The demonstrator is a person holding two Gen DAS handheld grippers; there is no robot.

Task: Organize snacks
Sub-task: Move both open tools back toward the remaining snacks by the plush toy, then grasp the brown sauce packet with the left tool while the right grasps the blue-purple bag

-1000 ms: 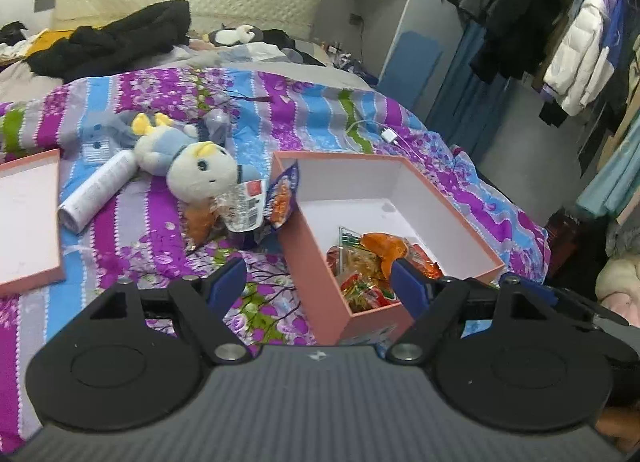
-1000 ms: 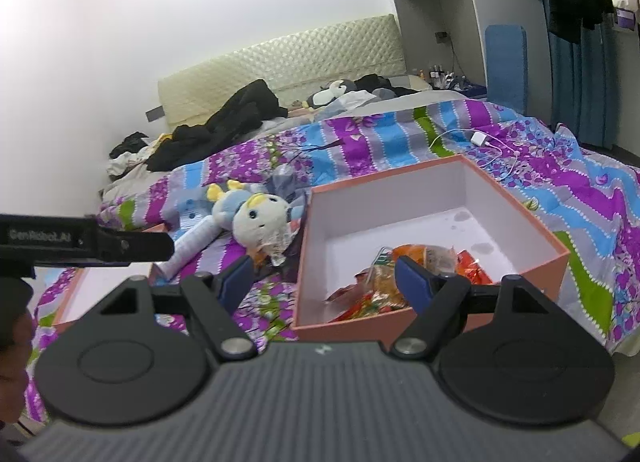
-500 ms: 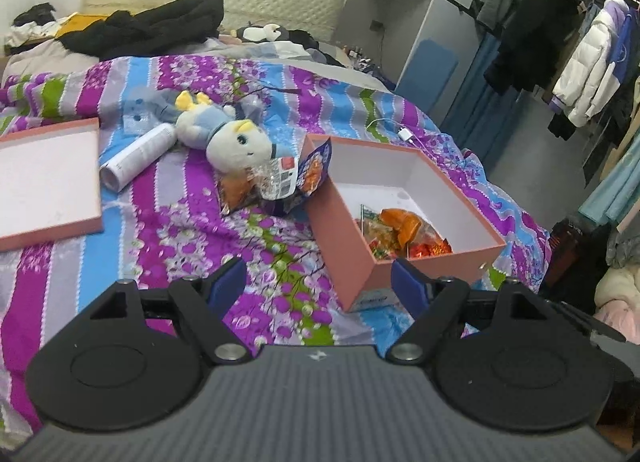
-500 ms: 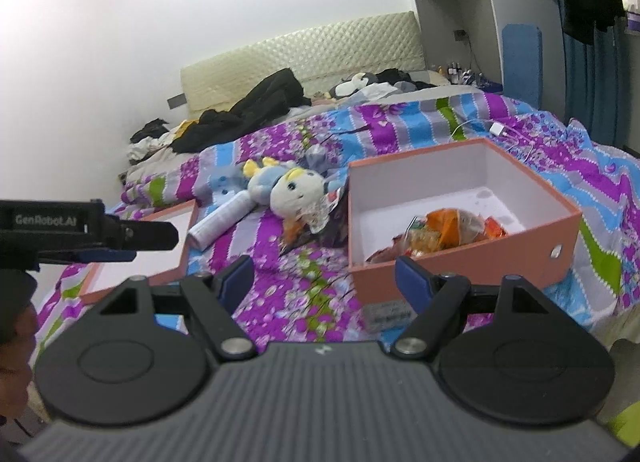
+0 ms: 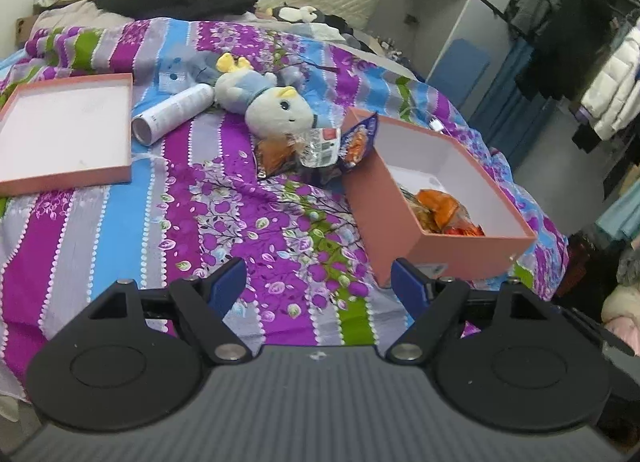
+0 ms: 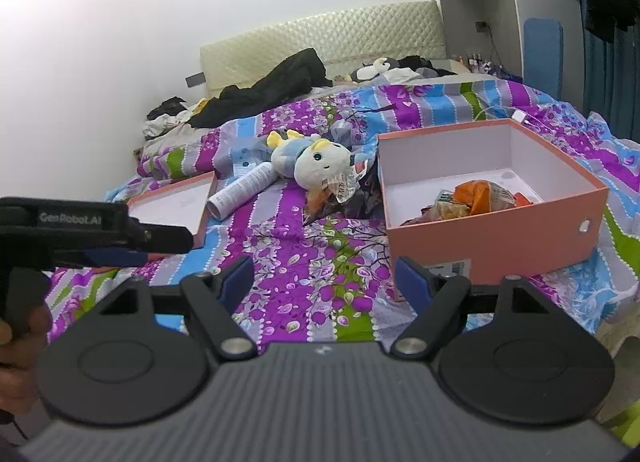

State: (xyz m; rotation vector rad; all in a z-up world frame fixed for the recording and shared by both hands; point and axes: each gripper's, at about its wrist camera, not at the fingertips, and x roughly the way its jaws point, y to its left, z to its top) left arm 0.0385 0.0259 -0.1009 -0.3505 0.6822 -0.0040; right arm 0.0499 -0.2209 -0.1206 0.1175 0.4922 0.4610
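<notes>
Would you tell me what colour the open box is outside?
Salmon pink outside, white inside; the box shows best in the right wrist view.

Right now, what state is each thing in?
Pink box: open, some snack packets inside.
Box lid: off, lying inside-up on the bed.
Loose snack packets: outside the box, beside the plush toy.
Left gripper: open, empty.
Right gripper: open, empty.

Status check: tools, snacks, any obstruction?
Left tool, right tool open, empty. Some snacks in box; loose packets outside, against plush toy.
</notes>
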